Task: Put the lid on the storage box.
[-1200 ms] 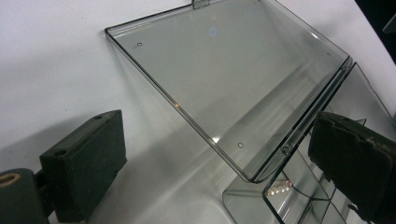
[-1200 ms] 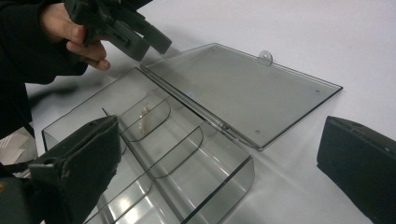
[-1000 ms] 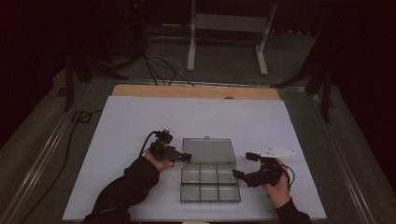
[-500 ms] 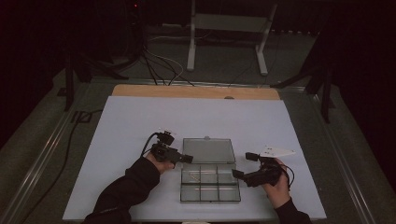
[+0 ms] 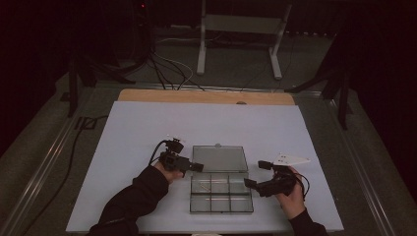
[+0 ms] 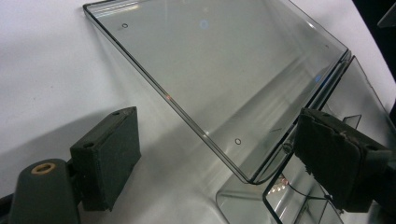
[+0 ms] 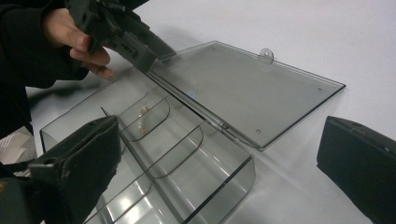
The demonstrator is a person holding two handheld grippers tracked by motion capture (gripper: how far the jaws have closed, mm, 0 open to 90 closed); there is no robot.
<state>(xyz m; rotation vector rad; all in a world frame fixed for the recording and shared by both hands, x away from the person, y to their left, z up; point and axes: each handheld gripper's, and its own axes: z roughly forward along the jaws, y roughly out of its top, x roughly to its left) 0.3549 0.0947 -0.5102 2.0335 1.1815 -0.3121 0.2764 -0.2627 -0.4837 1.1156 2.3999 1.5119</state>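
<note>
Clear rigid compartment box [image 5: 221, 192], flat lid [image 5: 219, 159]

Open white mat [image 5: 137, 132] lies all round the clear box [image 5: 221, 192]; its flat lid [image 5: 219, 159] blocks behind.

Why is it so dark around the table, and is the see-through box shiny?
High view: light falls on the white table, the room behind is black. Left gripper view: the lid reflects pale streaks. Right gripper view: the box edges glint, the near jaws look soft.

Glossy clear plastic box [image 7: 154, 140]; matt white table [image 5: 137, 132].
</note>
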